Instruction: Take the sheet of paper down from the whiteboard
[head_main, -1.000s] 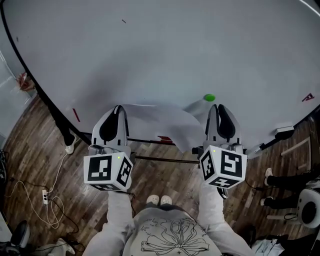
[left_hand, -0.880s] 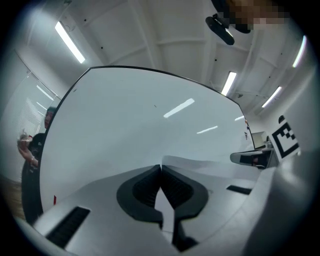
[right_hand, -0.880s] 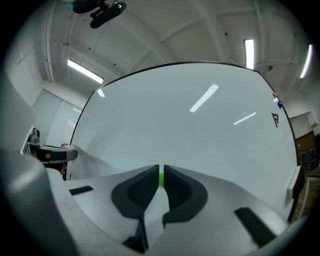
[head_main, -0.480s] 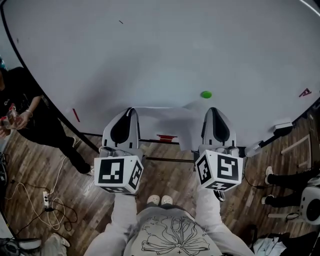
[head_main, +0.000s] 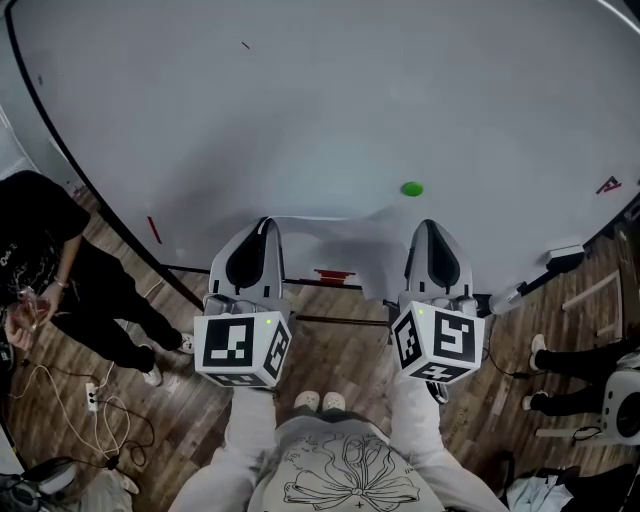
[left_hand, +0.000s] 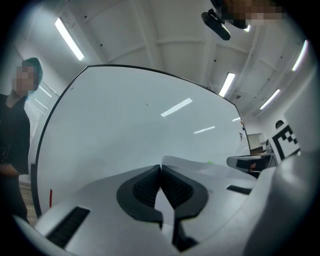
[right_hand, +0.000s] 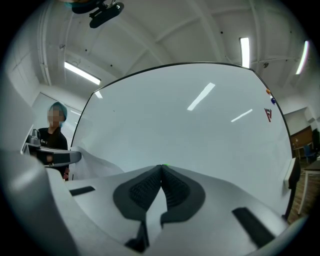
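A broad white whiteboard (head_main: 330, 100) fills the view ahead of you, with dark wooden floor (head_main: 330, 350) below it and a bystander in black clothes (head_main: 40, 230) at 9 o'clock. Your left gripper (head_main: 264, 222) is clenched on the left edge of the thin white sheet of paper (head_main: 340, 245). Your right gripper (head_main: 428, 224) has just been closing its jaws and now pinches the sheet's right edge, with only paper between the pads.

The sheet spans the gap between them, running toward 3 o'clock from the left gripper and toward 9 o'clock from the right. A small round green magnet (head_main: 411, 189) sits on the board at 11 o'clock of the right gripper, just beyond its tips.

You cannot tell whether it pins the sheet's corner. If it does, a hard pull could tear the paper or knock the magnet off. Drawing your hands apart could also rip the sheet, and so thin an edge may slip from the pads.
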